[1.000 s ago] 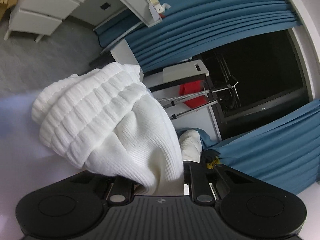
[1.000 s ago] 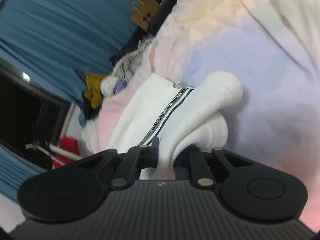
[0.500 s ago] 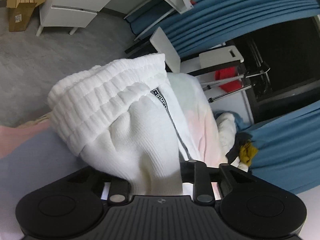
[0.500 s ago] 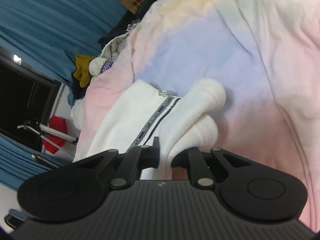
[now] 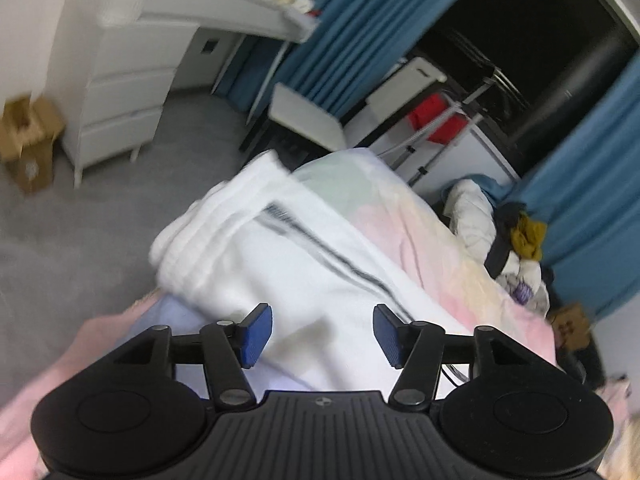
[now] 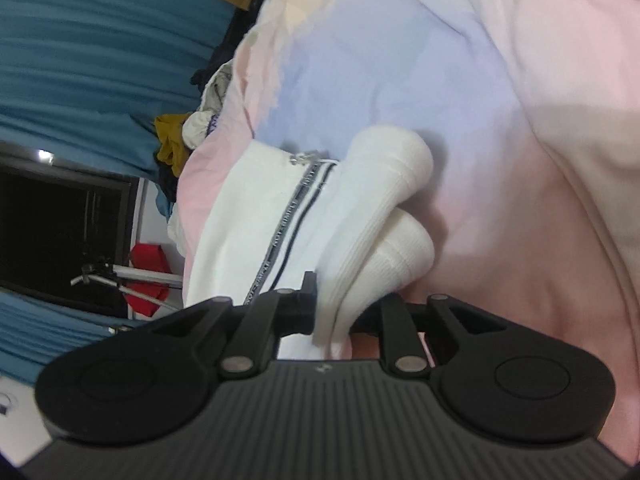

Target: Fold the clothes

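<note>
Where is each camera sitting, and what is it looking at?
Left wrist: sits on the left claw, looks along its open blue pads over the white garment on the bed toward the blue curtains.
Right wrist: sits on the right claw, shut on the same white garment, looks across the bed.
Both share the garment, bed, curtains.

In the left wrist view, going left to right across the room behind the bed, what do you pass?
Cardboard box → white drawer unit → white chair → red bag → pile of clothes with a mustard piece on top.
</note>
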Demonstrator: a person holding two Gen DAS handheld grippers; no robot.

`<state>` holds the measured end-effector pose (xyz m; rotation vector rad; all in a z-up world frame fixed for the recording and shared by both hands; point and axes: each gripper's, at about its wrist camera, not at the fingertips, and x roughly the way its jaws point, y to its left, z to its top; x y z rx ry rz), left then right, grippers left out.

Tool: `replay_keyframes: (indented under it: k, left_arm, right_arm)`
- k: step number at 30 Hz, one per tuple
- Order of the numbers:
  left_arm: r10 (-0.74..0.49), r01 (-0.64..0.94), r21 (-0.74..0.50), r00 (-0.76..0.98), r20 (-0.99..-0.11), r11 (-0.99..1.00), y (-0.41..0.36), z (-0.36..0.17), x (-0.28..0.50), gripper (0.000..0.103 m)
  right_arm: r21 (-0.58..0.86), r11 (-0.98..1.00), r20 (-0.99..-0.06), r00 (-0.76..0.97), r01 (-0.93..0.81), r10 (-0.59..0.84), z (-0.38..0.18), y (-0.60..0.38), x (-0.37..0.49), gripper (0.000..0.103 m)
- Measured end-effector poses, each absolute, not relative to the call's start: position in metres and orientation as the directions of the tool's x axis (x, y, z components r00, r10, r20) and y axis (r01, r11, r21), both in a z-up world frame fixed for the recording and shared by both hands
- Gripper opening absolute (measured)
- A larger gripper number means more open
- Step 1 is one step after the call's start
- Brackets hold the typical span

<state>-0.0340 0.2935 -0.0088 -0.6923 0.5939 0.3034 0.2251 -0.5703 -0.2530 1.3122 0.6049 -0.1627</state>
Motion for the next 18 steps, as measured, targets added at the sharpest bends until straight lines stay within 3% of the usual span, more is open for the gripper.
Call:
replay_keyframes:
  k: [6, 13, 18]
  left_arm:
    - [0.111, -0.377, -0.401, 0.829, -0.547, 0.835, 0.223, 0.015, -0.008, 0.064]
    - [0.018, -0.251, -0.336, 0.823, -0.568, 0.908, 0.136, -0.011, 0.059, 0.064]
    - [-0.026, -0.190, -0.294, 0.800, -0.600, 0.937, 0.098, -0.049, 0.098, 0.064]
  right_arm:
    - [0.884, 0.228, -0.459, 0.850, 0.408, 0.259, -0.261, -0.566, 0.235, 0.048]
    - [0.900, 0.254, -0.416, 0.873, 0.354, 0.254, -0.270, -0.560, 0.255, 0.047]
    - [0.939, 0.260, -0.288, 0.927, 0.223, 0.243, -0.262, -0.563, 0.266, 0.049]
